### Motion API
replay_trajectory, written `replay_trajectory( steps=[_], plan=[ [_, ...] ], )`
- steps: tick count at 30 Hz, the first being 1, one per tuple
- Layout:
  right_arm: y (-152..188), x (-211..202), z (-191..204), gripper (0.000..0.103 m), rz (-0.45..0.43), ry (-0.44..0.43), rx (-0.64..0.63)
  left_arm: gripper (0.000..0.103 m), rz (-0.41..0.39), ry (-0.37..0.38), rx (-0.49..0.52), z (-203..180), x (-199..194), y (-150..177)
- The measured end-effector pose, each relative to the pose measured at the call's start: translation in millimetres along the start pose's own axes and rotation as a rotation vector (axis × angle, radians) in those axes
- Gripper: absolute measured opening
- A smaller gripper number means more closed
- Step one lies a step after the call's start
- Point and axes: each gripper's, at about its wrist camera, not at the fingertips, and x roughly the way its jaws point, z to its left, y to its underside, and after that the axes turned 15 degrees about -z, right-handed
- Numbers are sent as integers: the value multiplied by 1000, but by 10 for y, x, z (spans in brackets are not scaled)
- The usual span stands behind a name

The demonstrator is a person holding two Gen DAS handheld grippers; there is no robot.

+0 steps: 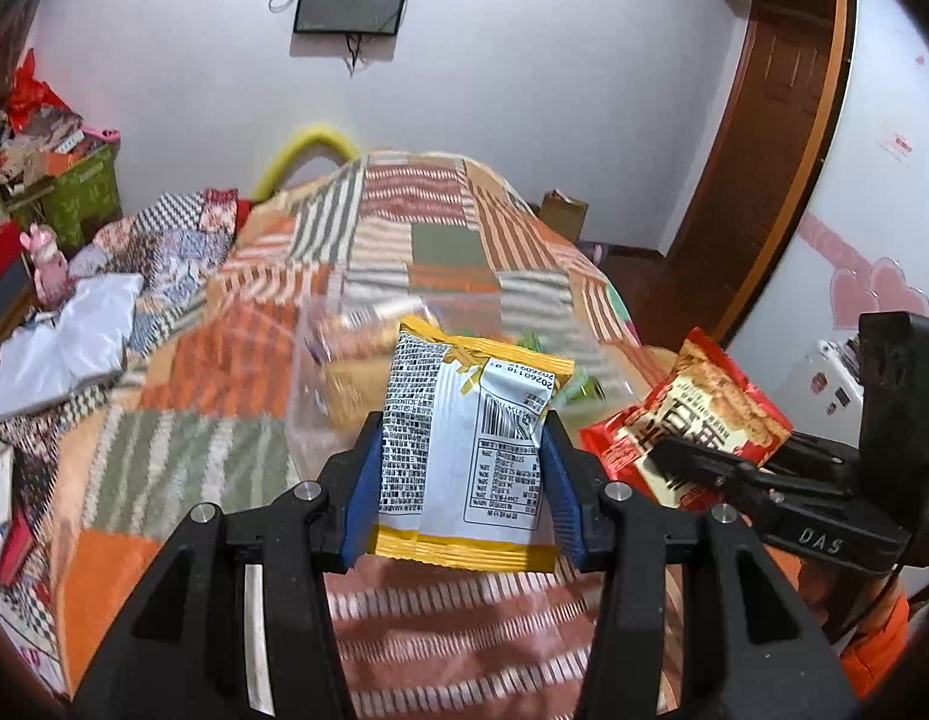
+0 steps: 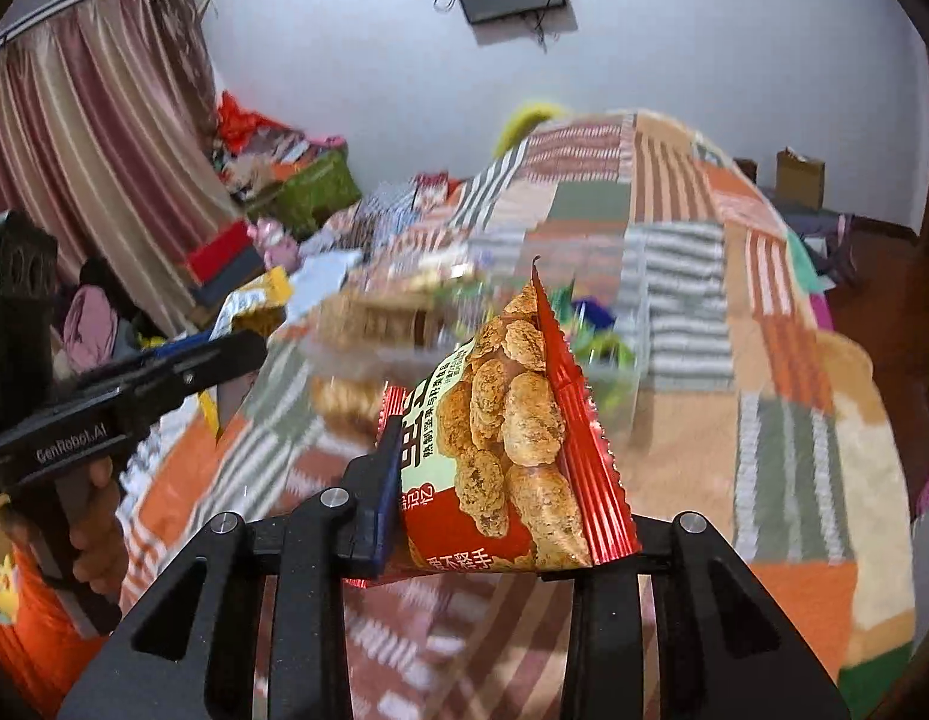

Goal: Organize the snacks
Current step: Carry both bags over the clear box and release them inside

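My left gripper [image 1: 464,468] is shut on a white and yellow snack packet [image 1: 464,438], held above the bed with its printed back showing. My right gripper [image 2: 500,480] is shut on a red snack packet [image 2: 512,438] with fried pieces pictured on it. The red packet also shows in the left wrist view [image 1: 692,420], to the right of the yellow one. A clear plastic box [image 1: 356,372] with several snacks inside lies on the bed just beyond both packets; it is blurred in the right wrist view [image 2: 404,324]. The left gripper appears at the left edge of the right wrist view [image 2: 164,372].
A patchwork bedspread [image 1: 440,240] covers the bed. Crumpled bedding and a white bag [image 1: 68,342] lie at the left. Green boxes with clutter [image 1: 80,186] stand by the wall. A brown door [image 1: 764,138] and a cardboard box [image 1: 563,210] are at the right. Curtains [image 2: 74,138] hang left.
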Motion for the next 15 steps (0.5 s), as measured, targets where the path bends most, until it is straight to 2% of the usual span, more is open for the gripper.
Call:
replay_trajectory(
  steps=[4, 9, 15],
  plan=[
    [-185, 194, -39, 30, -30, 10, 16, 48, -7, -21, 3, 102, 175, -189],
    [-334, 543, -86, 30, -21, 11, 17, 48, -7, -51, 24, 211, 474, -387],
    [-353, 948, -106, 30, 23, 2, 20, 48, 53, -42, 12, 296, 921, -413]
  ],
)
